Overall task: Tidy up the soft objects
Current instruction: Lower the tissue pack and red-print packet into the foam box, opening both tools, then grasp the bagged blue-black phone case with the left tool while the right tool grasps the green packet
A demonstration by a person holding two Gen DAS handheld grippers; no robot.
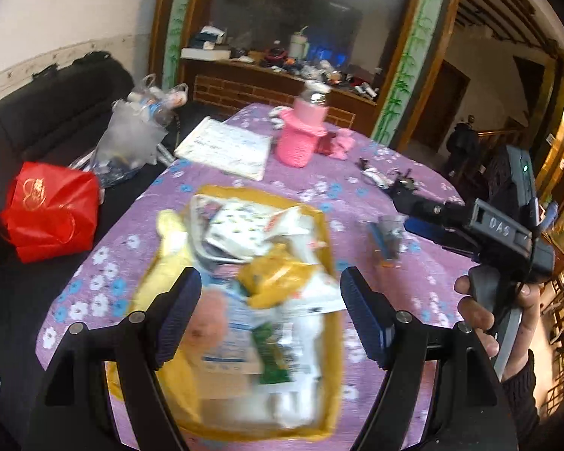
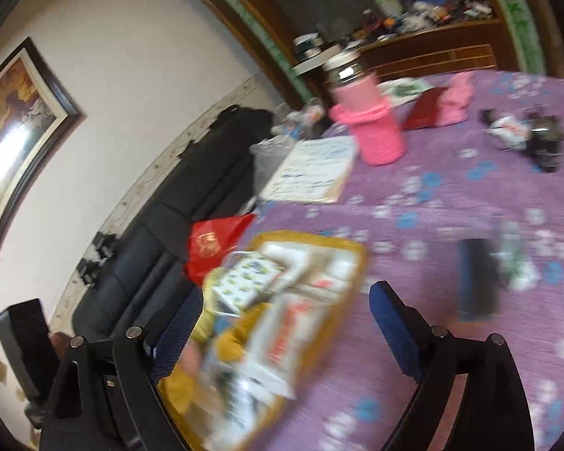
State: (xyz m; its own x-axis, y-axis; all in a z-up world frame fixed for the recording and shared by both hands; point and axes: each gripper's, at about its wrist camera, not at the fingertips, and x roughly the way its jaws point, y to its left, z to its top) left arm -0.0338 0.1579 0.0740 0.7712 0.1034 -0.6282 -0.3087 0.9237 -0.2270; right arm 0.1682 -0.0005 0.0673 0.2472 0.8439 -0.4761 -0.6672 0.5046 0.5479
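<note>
**Both grippers spread above the yellow tray**

The yellow tray (image 1: 331, 225) sits on the purple flowered worktop (image 1: 413, 300), heaped with soft packets (image 1: 244, 233). The left gripper (image 1: 270, 315) hangs over the tray's near end, spread wide and empty. The right gripper (image 2: 285, 323), also spread and empty, is over the tray's right edge. Beyond the tray stands a pink knitted bottle (image 1: 300, 135).

the right gripper (image 1: 413, 212) body seems to read "das".
</note>
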